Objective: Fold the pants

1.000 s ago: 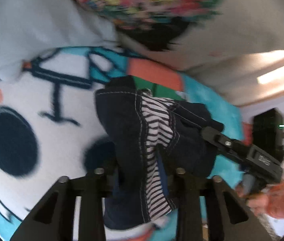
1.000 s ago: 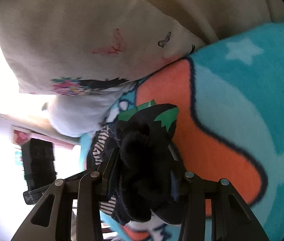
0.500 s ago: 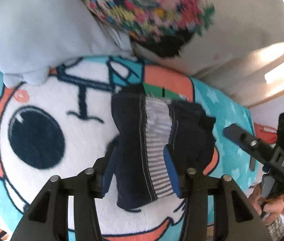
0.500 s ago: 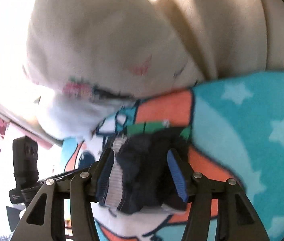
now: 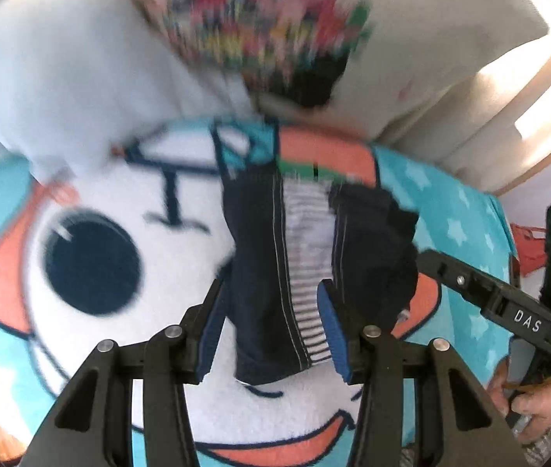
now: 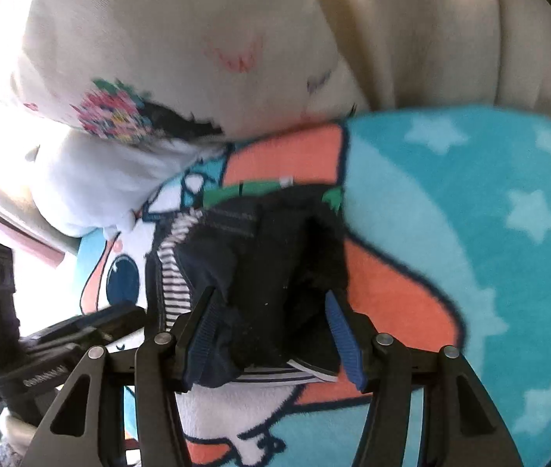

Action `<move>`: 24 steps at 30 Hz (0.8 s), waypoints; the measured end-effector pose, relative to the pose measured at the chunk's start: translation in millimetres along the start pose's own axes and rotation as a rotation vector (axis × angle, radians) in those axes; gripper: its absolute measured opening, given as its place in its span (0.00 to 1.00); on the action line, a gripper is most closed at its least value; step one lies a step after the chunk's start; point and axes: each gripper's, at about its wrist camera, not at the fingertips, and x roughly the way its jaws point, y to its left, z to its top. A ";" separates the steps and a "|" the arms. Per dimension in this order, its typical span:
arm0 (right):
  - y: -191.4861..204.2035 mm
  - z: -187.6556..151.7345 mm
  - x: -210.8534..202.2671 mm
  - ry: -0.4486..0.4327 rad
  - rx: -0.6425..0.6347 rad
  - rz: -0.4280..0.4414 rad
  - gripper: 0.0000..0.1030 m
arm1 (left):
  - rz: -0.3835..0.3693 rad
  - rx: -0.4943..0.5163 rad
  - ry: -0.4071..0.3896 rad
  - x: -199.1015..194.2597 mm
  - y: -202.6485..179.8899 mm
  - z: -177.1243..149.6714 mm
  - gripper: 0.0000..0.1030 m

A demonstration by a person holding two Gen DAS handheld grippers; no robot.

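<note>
The dark navy pants [image 5: 275, 272] with a striped lining lie folded in a small bundle on a cartoon fleece blanket [image 5: 100, 202]. My left gripper [image 5: 271, 330] is open, its blue-padded fingers [image 5: 333, 334] standing to either side of the bundle's near end. In the right wrist view the pants [image 6: 271, 272] lie between the spread fingers of my open right gripper [image 6: 275, 334]. The right gripper also shows in the left wrist view [image 5: 501, 307], just right of the bundle.
A white pillow [image 5: 61, 78] and a cream pillow with a flower print [image 5: 411, 39] lie at the blanket's far edge. The blanket's teal star part [image 6: 469, 214] spreads to the right. The left gripper's body [image 6: 22, 369] shows at lower left in the right wrist view.
Both grippers have opened and let go of the pants, which now rest on the blanket. Both have drawn back a little from the bundle.
</note>
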 end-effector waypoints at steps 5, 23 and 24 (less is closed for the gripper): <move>8.8 -7.2 -35.7 -0.101 0.002 -0.047 0.64 | 0.191 0.066 -0.259 -67.0 -15.1 -4.5 0.64; 52.9 -52.0 -43.4 -0.080 -0.167 -0.091 0.70 | 0.353 0.076 -0.356 -118.6 -30.6 -17.9 1.00; 52.9 -53.3 -42.0 -0.074 -0.166 -0.097 0.70 | 0.351 0.072 -0.325 -113.7 -29.1 -19.9 1.00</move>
